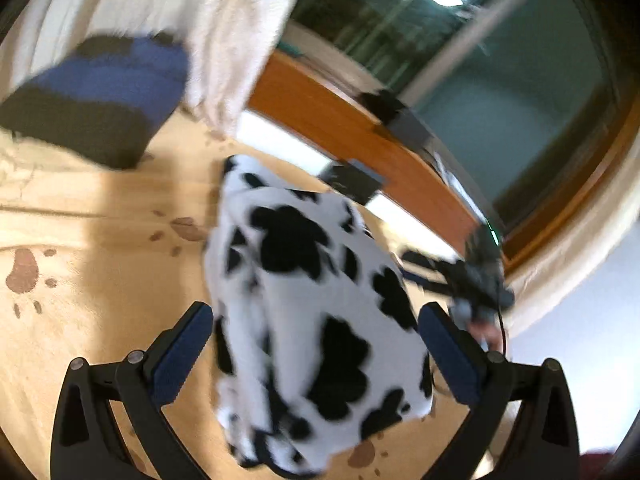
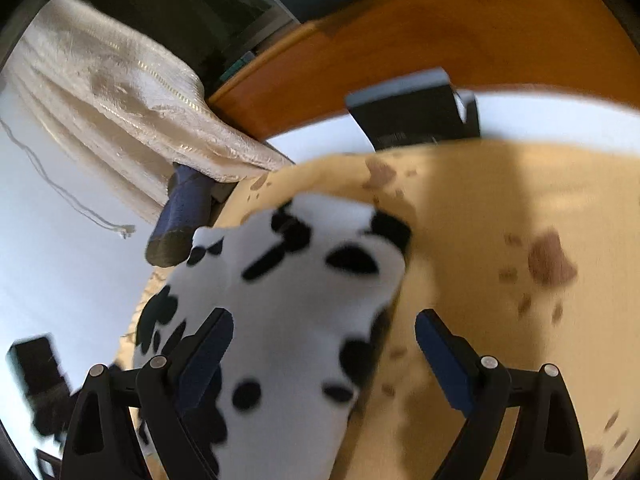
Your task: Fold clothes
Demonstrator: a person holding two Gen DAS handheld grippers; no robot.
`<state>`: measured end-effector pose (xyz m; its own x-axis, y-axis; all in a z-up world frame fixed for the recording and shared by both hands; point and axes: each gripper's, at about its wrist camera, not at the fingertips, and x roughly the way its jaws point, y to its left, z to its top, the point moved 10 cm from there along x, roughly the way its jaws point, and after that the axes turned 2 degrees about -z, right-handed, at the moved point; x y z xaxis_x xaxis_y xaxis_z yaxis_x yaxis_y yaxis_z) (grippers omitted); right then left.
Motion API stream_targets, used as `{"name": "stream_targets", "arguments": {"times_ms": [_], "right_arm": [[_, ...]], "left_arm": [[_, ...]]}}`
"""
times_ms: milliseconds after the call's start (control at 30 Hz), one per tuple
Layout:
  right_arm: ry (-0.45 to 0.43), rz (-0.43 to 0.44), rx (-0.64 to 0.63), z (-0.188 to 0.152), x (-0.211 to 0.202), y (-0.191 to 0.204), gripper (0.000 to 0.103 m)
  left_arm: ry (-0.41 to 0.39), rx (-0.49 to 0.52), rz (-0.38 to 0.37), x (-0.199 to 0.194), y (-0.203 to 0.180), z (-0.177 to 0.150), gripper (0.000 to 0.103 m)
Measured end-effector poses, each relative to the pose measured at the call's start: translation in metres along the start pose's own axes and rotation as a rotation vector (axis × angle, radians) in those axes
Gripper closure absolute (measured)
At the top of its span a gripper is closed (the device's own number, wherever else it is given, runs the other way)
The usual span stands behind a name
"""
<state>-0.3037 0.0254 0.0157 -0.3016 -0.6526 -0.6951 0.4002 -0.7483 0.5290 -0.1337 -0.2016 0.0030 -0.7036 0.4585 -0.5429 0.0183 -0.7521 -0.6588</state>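
Cow-print garment (image 1: 312, 320), white with black patches, lies bunched on the tan paw-print bedspread (image 1: 80, 240), a bed by the look of it, not a counter. Left gripper (image 1: 316, 344) hovers over the garment, fingers spread wide to either side of the bundle, grasping nothing. Right gripper (image 2: 324, 344) likewise released; its left finger (image 2: 208, 356) overlaps the cloth, though whether it touches I cannot tell, and the other finger sits over bare bedspread just beside the garment's edge. Both views are motion-blurred. Risk, as I judge it: the fleece looks thick and loosely heaped, so closing on it here may catch several layers at once and drag the whole bundle instead of one edge; a one-sided pinch by the right gripper could slip off. The left view alone shows the right gripper and a bit of hand beyond the garment, plus a window behind it. The right view alone shows a pale curtain (image 2: 120, 112) hanging beyond the garment. A blue-and-dark folded piece (image 1: 96, 96) shows past the garment in both.
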Motion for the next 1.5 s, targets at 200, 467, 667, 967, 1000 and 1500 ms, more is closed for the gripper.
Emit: {"name": "stream_targets", "arguments": {"times_ms": [200,467,667,967,1000,1500], "right_arm": [[0.043,0.039,0.067,-0.026,0.002,-0.007,0.009],[0.081,0.153,0.198,-0.040,0.003,-0.014,0.008],[0.076,0.249,0.294,-0.043,0.004,-0.017,0.007],[0.125,0.206,0.272,-0.041,0.024,0.005,0.004],[0.149,0.228,0.274,-0.042,0.030,0.013,0.004],[0.183,0.426,0.356,-0.041,0.044,0.045,0.000]], "left_arm": [[0.144,-0.214,-0.065,0.049,0.047,0.014,0.000],[0.256,-0.269,-0.105,0.088,0.053,0.007,0.000],[0.283,-0.297,-0.143,0.099,0.051,0.006,0.000],[0.293,-0.282,-0.153,0.100,0.048,0.004,0.000],[0.294,-0.280,-0.156,0.100,0.048,0.004,0.000],[0.339,-0.283,-0.158,0.100,0.048,0.003,0.000]]}}
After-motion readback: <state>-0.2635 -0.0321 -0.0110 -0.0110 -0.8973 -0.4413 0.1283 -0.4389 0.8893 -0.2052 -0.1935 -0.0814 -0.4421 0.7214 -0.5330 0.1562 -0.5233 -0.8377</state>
